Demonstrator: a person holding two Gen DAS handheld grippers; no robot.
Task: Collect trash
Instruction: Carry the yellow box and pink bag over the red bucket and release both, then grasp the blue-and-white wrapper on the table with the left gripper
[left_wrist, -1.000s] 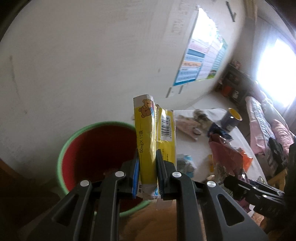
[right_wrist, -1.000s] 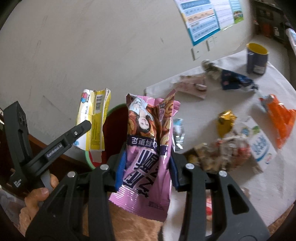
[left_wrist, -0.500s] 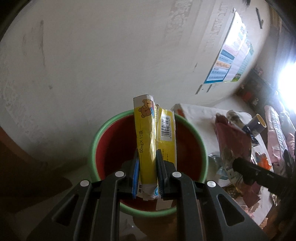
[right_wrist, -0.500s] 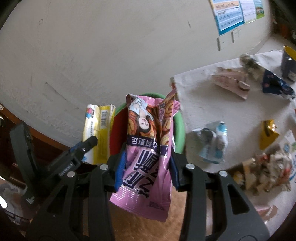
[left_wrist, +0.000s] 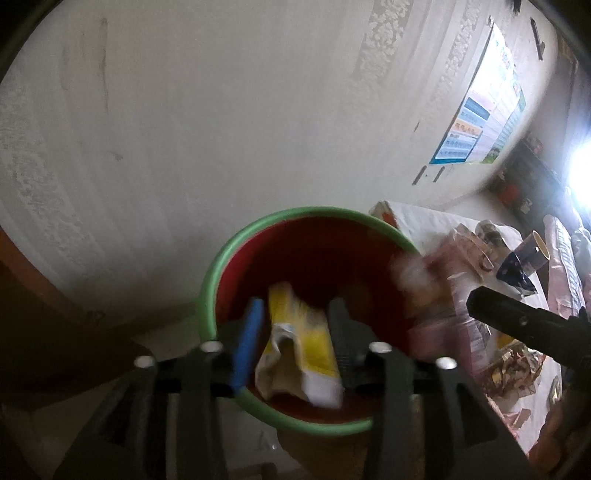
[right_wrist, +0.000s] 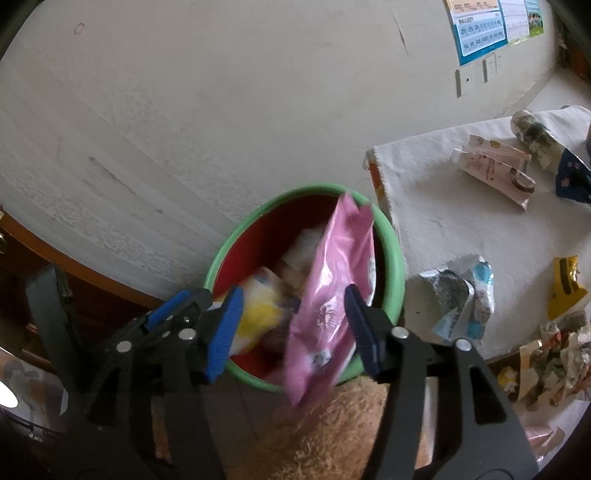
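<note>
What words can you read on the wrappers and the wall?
None can be read.
Wall poster: rows of print, too small.
Pink wrapper between the open right tongs: print blurred.
Yellow wrapper between the open left tongs: blurred.
Pale tube on the table: print too small.

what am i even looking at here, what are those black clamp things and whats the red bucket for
Those are two hand-held grippers, one in each of a person's hands, with a camera on each looking along its two fingers. There is no robot arm.

The left-hand picture shows the left gripper open over a red bin with a green rim; a yellow wrapper lies loose between its fingers, blurred. The right-hand picture shows the right gripper, also open, with a pink snack bag loose at the same bin. Beside the bin is a table with a white cloth, strewn with more wrappers.
</note>
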